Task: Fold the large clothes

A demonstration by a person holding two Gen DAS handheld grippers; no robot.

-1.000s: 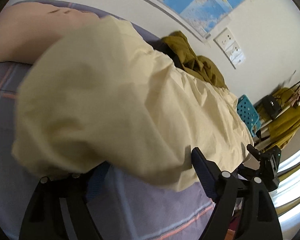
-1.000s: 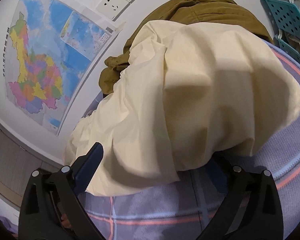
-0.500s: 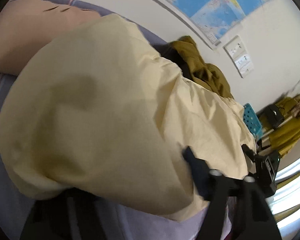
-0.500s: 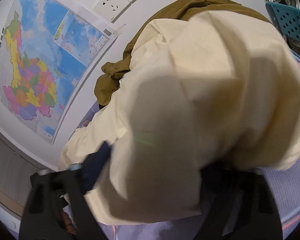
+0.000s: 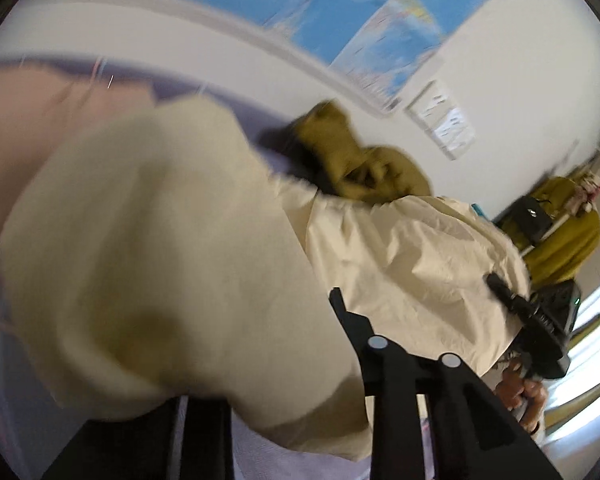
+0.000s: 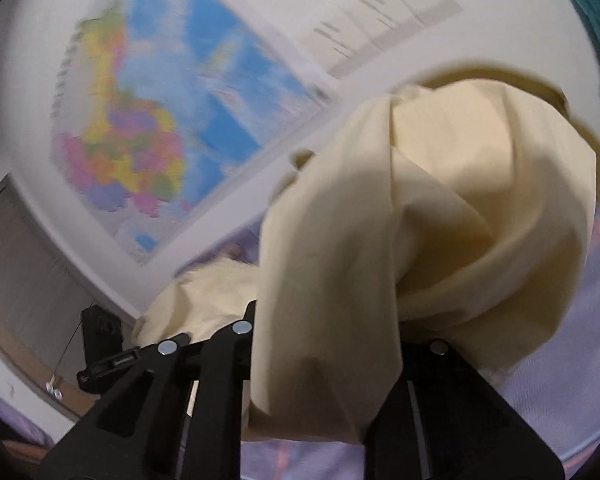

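A large cream garment (image 5: 160,264) lies across the purple checked bed sheet (image 5: 16,364), with its near edge raised. My left gripper (image 5: 260,344) is closing on that edge. Cloth fills the gap and covers one finger, and the other finger (image 5: 352,328) presses against it. In the right wrist view the cream garment (image 6: 380,248) hangs bunched from my right gripper (image 6: 336,340), whose jaws are also closing with the fabric pinched between them. The right gripper (image 5: 540,324) shows at the garment's far corner, with a hand (image 5: 520,392) behind it.
An olive garment (image 5: 368,172) is heaped behind the cream one against the wall. A map (image 6: 160,120) and socket panels (image 6: 380,28) hang on the wall. A pink pillow (image 5: 36,128) lies at the left. A rack draped in olive cloth (image 5: 560,248) stands at the right.
Both grippers' jaws have narrowed onto the cream garment's edge and risen with it, so the cloth now hangs bunched from them. Both views have tilted up toward the wall.
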